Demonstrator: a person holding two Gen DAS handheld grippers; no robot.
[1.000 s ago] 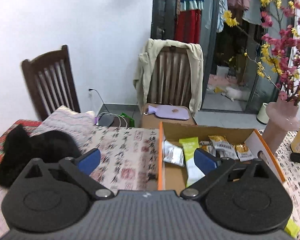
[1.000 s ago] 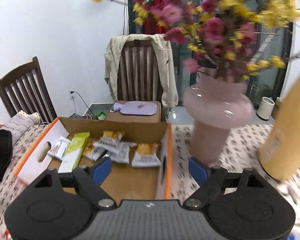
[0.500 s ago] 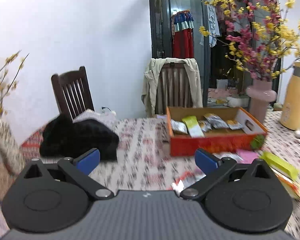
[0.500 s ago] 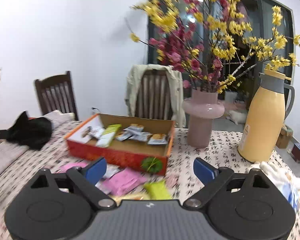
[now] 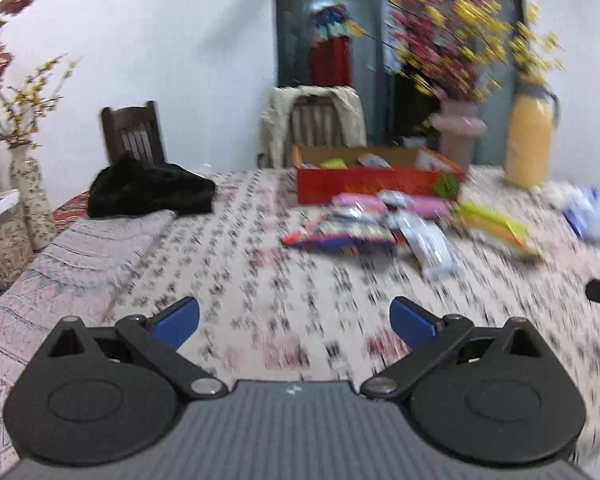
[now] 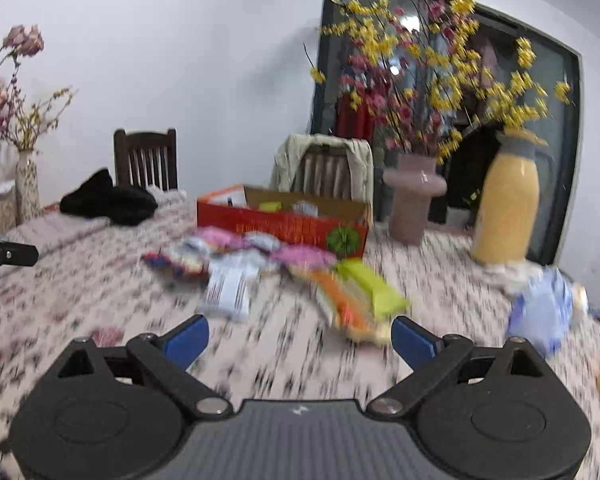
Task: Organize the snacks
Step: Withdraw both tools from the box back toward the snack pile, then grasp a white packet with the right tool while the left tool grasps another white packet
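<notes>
A: What do we have in the grippers?

B: Nothing. Our left gripper [image 5: 294,318] has its blue pads spread wide over bare tablecloth [image 5: 260,280], touching nothing. Our right gripper [image 6: 300,338] has just been opening its jaws, which now stand about as wide, with only cloth between them.

A: And the snacks?

B: We see them in two places. Some lie inside the orange box [image 6: 280,224] at the far side of the table; we cannot count those. The rest are a loose heap of snack packets [image 6: 260,268] just in front of the box. The heap is blurred, so we cannot give a sure count.

A: What else can we count?

B: One pink vase [image 6: 414,200] of flowers and one yellow thermos [image 6: 504,208] to the right of the box, two chairs [image 6: 146,160] behind the table, and one black bundle [image 6: 108,200] at its left.
</notes>
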